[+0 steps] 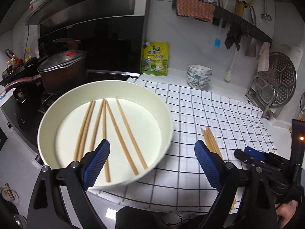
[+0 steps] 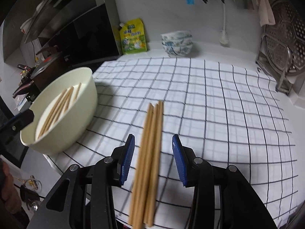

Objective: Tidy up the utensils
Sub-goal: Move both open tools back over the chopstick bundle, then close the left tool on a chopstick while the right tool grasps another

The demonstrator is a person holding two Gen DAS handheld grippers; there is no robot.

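Left wrist view: left gripper (image 1: 152, 157) spread wide, holding nothing, over the near rim of the cream basin (image 1: 167, 118); six loose chopsticks (image 1: 106, 131) lie inside.

Right wrist view: right gripper (image 2: 153, 157) open (nothing gripped), straddling the bundled chopsticks (image 2: 149, 152) on the checked cloth (image 2: 209, 105), right of the basin.

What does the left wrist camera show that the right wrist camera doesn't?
Only the left wrist view looks straight down into the cream bowl, where six chopsticks lie spread apart, and takes in the hanging orange cloth. Only the right wrist view shows the bundle of chopsticks on the checked cloth full length, between the right gripper's open jaws. Both show the bowl, that bundle, the yellow pouch, the stacked patterned bowls and the steamer rack. The left gripper is open too.
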